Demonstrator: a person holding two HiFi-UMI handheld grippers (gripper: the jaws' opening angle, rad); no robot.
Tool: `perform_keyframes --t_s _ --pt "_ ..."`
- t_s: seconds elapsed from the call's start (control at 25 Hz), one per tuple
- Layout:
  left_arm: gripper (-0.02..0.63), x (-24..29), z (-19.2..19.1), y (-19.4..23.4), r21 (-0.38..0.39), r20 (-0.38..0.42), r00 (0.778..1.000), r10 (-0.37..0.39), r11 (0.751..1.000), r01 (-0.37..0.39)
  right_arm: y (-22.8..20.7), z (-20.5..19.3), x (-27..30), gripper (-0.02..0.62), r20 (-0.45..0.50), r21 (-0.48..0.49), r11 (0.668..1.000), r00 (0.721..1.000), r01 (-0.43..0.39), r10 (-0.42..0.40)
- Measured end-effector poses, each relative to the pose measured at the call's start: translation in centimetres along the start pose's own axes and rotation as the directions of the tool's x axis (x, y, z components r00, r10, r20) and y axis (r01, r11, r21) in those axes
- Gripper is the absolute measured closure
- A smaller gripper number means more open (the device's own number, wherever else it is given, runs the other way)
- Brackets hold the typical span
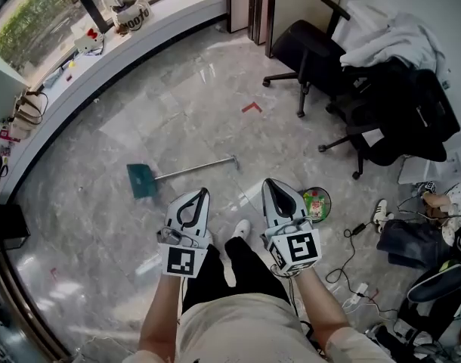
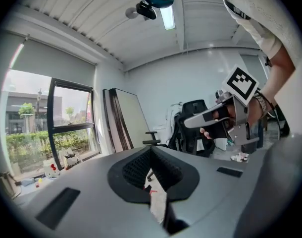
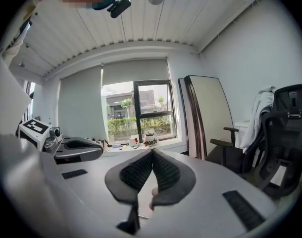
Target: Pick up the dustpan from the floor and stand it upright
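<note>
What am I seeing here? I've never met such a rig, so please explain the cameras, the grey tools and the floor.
A person holds a two-jaw tool in each hand: the left gripper and the right gripper. The head view looks down from a camera on the person's head. Each gripper view comes from a camera riding on that gripper, looking along its jaws. Both pairs of jaws are shut and hold nothing. On the floor ahead lies a long-handled dustpan, not yet upright. Office chairs stand at the head view's upper right.
</note>
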State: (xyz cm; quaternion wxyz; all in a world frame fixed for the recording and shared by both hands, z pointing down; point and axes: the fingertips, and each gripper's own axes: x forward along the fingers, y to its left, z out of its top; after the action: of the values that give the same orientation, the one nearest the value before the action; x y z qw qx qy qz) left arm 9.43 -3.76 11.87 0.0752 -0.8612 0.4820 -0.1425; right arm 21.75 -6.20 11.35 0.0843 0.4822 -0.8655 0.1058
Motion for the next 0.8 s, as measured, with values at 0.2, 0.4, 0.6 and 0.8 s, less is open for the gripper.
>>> perform_keyframes --t_s 0.2,0.4,0.6,0.8 --pt "0.595 6.5 -8.2 -0.4 -0.073 -0.136 0.971 -0.195 0.98 0.186 -2.5 -4.5 5.9 0.577 -0.065 0.013 0.999 0.997 0.049 -0.048" --pt "0.595 12.6 -20.8 -2.5 -0.033 -0.382 0.856 -0.347 0.932 0.362 -4.9 -11.5 10.2 0.577 -0.127 0.045 0.993 0.987 0.106 -0.099" --pt "0.595 17.6 -34.0 -4.6 -0.035 -0.553 0.73 -0.403 0.886 0.463 -6.7 -18.9 14.2 0.577 -0.152 0.094 0.989 0.983 0.116 -0.1" --pt "0.594 20.8 -48.8 -7.5 -0.059 -0.649 0.619 -0.443 0.84 0.54 -8.7 -31.0 18.3 0.577 -0.179 0.108 0.987 0.979 0.119 -0.098"
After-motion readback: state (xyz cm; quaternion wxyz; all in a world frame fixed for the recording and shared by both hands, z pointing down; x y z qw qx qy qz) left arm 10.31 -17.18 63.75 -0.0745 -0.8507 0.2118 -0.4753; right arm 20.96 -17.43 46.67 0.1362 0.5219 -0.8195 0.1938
